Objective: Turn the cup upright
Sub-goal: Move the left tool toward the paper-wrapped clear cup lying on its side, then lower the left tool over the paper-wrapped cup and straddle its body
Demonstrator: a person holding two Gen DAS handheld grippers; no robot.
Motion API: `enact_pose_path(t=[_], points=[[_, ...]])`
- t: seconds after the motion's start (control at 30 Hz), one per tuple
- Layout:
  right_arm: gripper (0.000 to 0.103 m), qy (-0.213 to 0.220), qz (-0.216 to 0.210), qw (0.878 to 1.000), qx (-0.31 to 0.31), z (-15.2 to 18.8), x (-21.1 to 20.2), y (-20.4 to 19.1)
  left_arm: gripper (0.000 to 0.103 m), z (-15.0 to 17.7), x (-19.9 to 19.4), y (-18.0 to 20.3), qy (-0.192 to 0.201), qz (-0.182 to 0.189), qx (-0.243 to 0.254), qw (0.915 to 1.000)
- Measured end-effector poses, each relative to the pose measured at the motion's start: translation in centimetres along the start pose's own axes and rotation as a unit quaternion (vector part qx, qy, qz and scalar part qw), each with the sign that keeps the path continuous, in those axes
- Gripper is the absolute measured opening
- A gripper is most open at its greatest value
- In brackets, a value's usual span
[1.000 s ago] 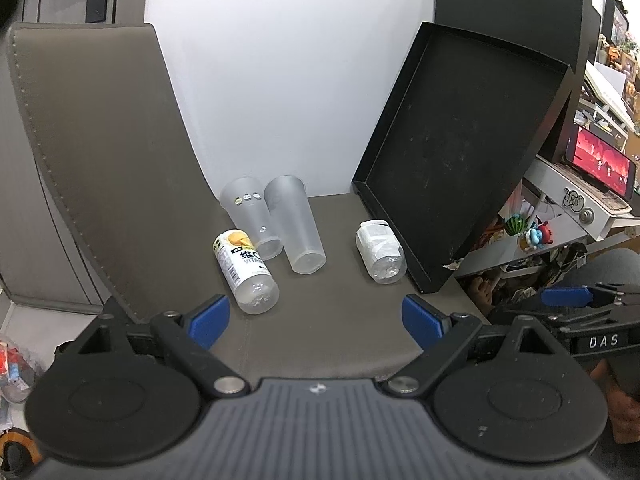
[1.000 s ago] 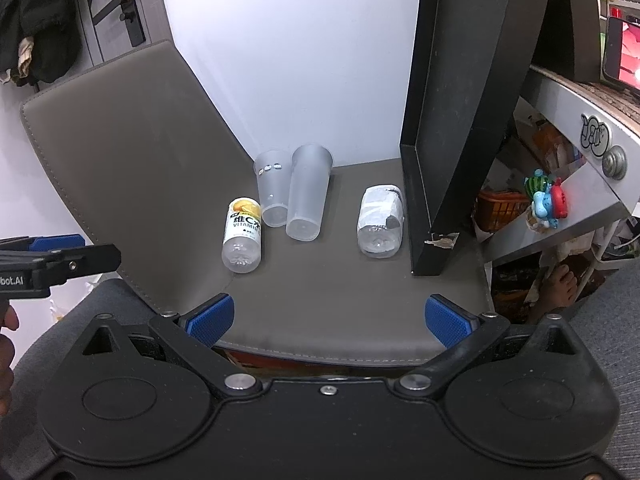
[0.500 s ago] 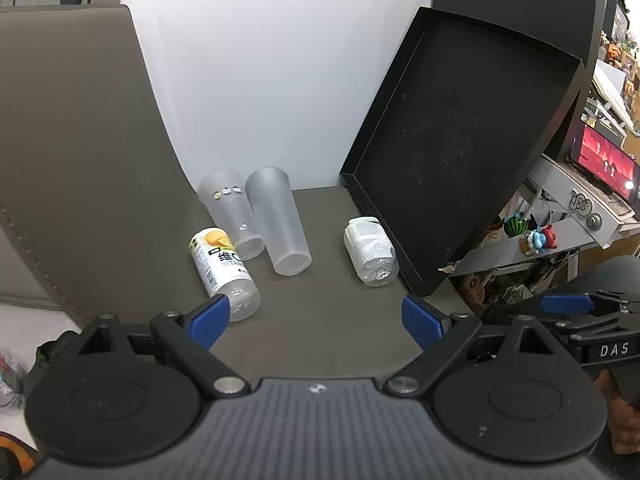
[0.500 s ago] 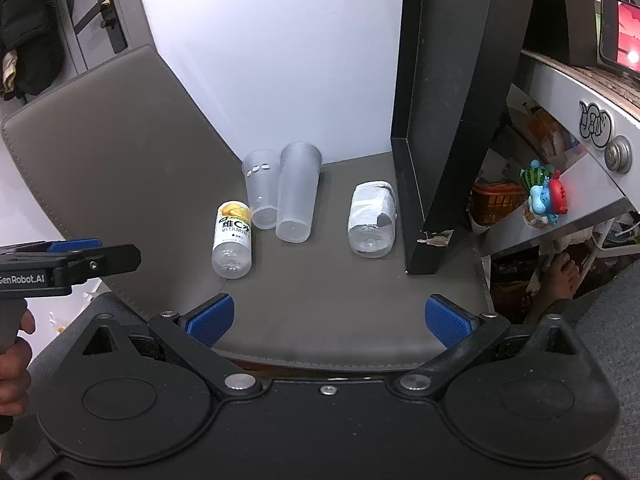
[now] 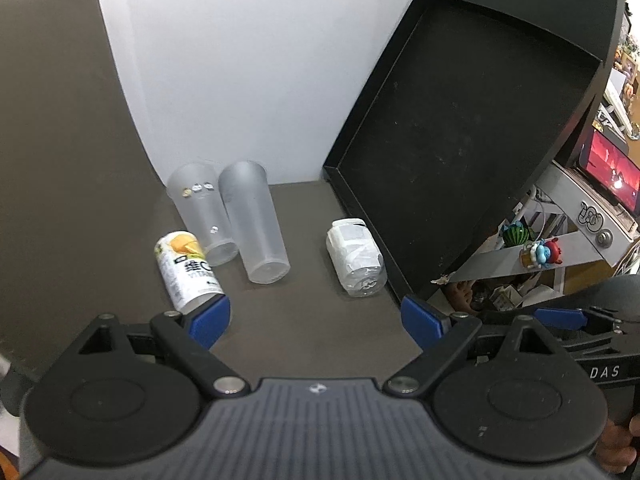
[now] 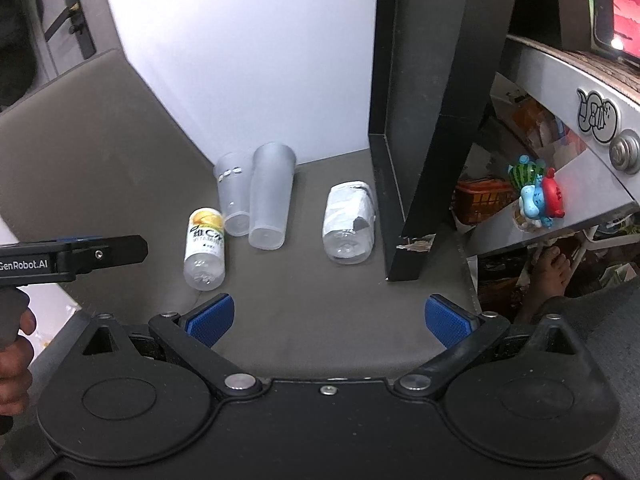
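Note:
Two frosted plastic cups lie on their sides on the grey chair seat (image 5: 304, 320), bases toward me: a taller one (image 5: 256, 222) (image 6: 271, 203) and a shorter one (image 5: 202, 212) (image 6: 233, 200) to its left, touching. My left gripper (image 5: 316, 318) is open and empty, short of the cups. My right gripper (image 6: 328, 318) is open and empty, further back over the seat's front. The left gripper also shows at the left of the right wrist view (image 6: 72, 258).
A yellow-labelled bottle (image 5: 186, 270) (image 6: 205, 248) lies left of the cups. A clear bottle with a white label (image 5: 356, 258) (image 6: 348, 222) lies to the right. A black tray (image 5: 452, 152) leans upright on the seat's right side. A cluttered shelf (image 6: 560, 184) stands beyond.
Both grippers have moved forward toward the cups. The left one has come closest, its left fingertip now near the yellow bottle. Nothing on the seat has moved.

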State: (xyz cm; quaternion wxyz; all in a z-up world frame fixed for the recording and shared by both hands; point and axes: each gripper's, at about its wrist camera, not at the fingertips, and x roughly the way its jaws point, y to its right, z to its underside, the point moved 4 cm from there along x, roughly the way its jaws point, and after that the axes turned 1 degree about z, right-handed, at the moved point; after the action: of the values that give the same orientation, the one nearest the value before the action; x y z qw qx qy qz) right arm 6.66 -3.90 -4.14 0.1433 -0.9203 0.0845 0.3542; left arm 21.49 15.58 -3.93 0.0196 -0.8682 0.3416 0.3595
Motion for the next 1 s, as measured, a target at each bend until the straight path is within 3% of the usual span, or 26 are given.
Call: enact_pose_path(t=[0.4, 1.0], points=[[0.099, 0.016, 0.0, 0.999, 0.03, -1.1, 1.5, 1.2, 0.091, -1.9, 5.6, 0.5, -0.054, 0.031, -0.021, 0.9979], [0.098, 0.023, -0.008, 0.998, 0.066, -0.9, 1.9, 3.4, 0.089, -4.3, 13.2, -0.1, -0.144, 0.05, -0.092, 0.984]])
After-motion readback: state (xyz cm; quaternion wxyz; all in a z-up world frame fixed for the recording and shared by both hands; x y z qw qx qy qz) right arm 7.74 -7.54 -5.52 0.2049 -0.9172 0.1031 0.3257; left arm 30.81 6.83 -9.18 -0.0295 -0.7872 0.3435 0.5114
